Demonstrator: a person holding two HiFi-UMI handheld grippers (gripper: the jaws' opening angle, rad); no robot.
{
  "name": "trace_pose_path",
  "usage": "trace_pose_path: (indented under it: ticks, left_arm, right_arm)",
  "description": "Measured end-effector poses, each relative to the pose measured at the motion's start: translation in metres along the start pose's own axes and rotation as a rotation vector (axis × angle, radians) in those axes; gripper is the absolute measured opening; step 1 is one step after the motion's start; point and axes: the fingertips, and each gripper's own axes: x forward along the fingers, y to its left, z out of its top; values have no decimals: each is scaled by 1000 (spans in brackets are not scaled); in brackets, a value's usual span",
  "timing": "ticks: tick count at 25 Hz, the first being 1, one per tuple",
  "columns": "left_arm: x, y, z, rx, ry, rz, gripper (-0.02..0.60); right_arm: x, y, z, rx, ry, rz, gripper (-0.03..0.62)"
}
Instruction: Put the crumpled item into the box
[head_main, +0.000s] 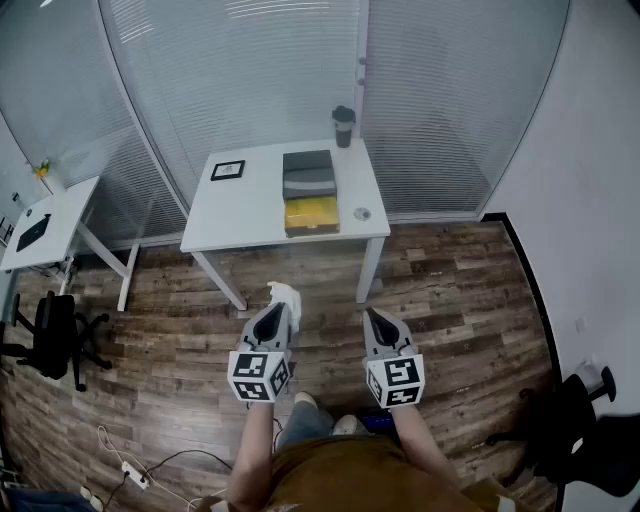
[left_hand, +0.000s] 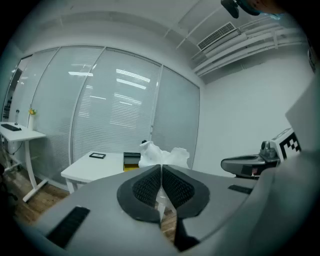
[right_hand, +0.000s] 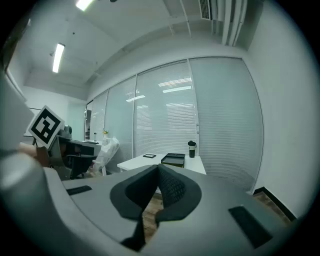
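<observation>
Holding crumpled item short of the table

Left gripper: jaws clamped on a crumpled white paper wad, above the wood floor. Right gripper: jaws together, nothing between. Open grey box with yellow interior sits at the white table's front edge, well apart.

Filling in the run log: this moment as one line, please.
left gripper: shut on crumpled paper | right gripper: shut, empty | box: on white table ahead, not yet reached
</observation>
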Motion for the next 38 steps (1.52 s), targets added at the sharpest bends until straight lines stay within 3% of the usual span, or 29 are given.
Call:
trace_pose_path:
  ticks: [14, 27, 33, 38]
  left_arm:
    - [-3, -3, -7, -5, 2, -4, 32]
    - [-4, -9, 10, 21, -35, 19, 32]
    - [21, 9, 4, 11, -15, 35, 32]
    - [63, 35, 21, 5, -37, 26, 32]
  right_arm:
    - [-6, -1, -7, 37, -5, 2, 11]
    - [-4, -13, 0, 54, -21, 13, 12]
    - [23, -21, -5, 52, -5, 29, 12]
    - [64, -34, 3, 36, -16, 19, 12]
